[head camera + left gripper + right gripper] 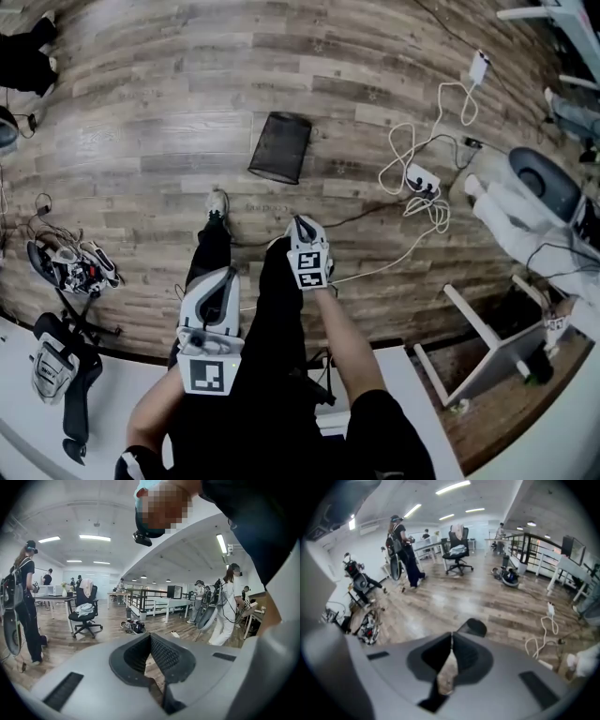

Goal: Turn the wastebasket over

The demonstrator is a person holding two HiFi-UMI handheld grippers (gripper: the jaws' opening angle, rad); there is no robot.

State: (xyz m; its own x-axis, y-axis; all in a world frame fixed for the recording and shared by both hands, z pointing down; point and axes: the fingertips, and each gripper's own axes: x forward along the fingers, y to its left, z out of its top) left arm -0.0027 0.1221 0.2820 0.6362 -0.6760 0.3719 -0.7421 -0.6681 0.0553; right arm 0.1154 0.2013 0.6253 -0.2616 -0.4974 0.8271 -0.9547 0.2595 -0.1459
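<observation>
Right now the wastebasket (279, 147), a black mesh one, sits on the wooden floor (141, 141) beyond the person's feet, well apart from both grippers. Whether its mouth faces up or down cannot be told from here. To its right, a tangle of white cables (412, 150) runs into a power strip (423, 178). Nearer than the basket and a little to its left is the person's shoe (217, 202).

The left gripper (222, 281) is held low over the person's left leg, its jaws together with nothing between them. In the left gripper view its closed tips (151, 637) point across the room toward an office chair (85, 609).

The right gripper (302, 227) is farther out and nearer the basket, angled down at the floor. Its jaws are also together and hold nothing. In the right gripper view the wastebasket (472, 627) shows as a dark shape just beyond the closed tips (451, 637), not touching them.
</observation>
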